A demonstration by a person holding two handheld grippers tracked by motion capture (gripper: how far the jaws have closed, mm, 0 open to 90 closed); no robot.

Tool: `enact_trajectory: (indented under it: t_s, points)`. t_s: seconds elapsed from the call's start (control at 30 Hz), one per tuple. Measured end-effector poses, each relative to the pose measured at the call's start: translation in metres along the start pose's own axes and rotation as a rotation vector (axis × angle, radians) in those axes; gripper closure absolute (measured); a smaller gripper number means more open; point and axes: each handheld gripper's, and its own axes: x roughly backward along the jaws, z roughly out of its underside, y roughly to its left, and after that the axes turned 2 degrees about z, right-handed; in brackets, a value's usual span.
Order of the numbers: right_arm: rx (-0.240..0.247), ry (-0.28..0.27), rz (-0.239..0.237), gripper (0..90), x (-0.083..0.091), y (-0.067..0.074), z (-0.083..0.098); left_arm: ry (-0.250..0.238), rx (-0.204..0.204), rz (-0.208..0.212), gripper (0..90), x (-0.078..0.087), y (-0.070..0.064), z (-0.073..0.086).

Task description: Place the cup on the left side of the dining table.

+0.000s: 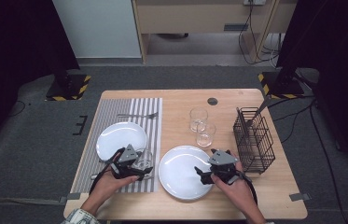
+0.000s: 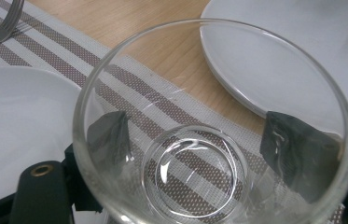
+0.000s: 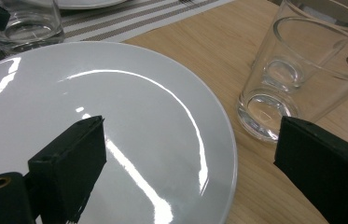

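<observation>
Clearly grips a glass [image 2: 195, 168] in the left gripper [image 1: 140, 164], jaws spread wide around it, one pad [image 2: 108, 133] on each side, seen through the clear wall. Stands upright, mouth up, on the near right corner of the striped mat [image 1: 115, 109], between the left plate [image 1: 118, 137] and the middle plate [image 1: 181, 172], close to both rims. Counts most for any lift: straight up first, since a plate rim lies just beside it to left and to right, with no room to swing low.

Poises the right gripper [image 1: 203, 173] over the near right rim of the middle plate, jaws wide and gripping nothing, one over the plate, the other over bare table [image 1: 185, 98]. Lies nearer than the left to the two spare glasses [image 1: 198, 117] [image 1: 206, 133] and to the wire rack [image 1: 254, 140] at the right.

Hard to say how firmly the pads press, given the glare and bending through the glass; reads as a hold. Loses the glass's near wall at the bottom edge of the left gripper view. Cannot tell whether its base rests on the mat or hangs just above it.
</observation>
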Motion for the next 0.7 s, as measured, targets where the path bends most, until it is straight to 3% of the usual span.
enact_trajectory:
  t_s: [0.7]
  points:
    - [0.003,0.003,0.000,8.9,-0.0005,0.0005,0.0004,-0.008,0.008,-0.020,20.2,0.0062,0.0029,0.0065]
